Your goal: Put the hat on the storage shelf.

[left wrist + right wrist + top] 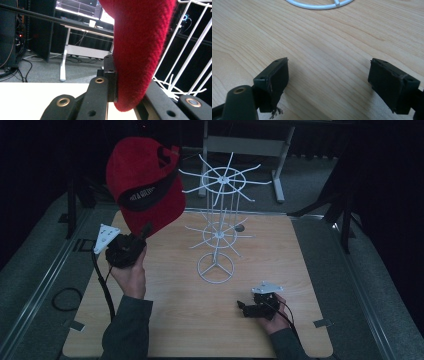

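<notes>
A red cap [145, 182] with a black band hangs in the air over the table's left side, held by its brim. My left gripper [145, 231] is shut on that brim; in the left gripper view the red fabric [140, 50] is pinched between the black jaws. A white wire rack [220, 220] with two tiers of spokes stands at the table's middle, just right of the cap. My right gripper [241, 307] rests low near the front right of the table, open with nothing between its fingers [274, 80], pointing toward the rack's ring base [319, 5].
The wooden table [175, 320] has bare surface in front of the rack. A black cable [65, 297] loops on the floor at the left. A white desk frame [245, 145] stands behind the table.
</notes>
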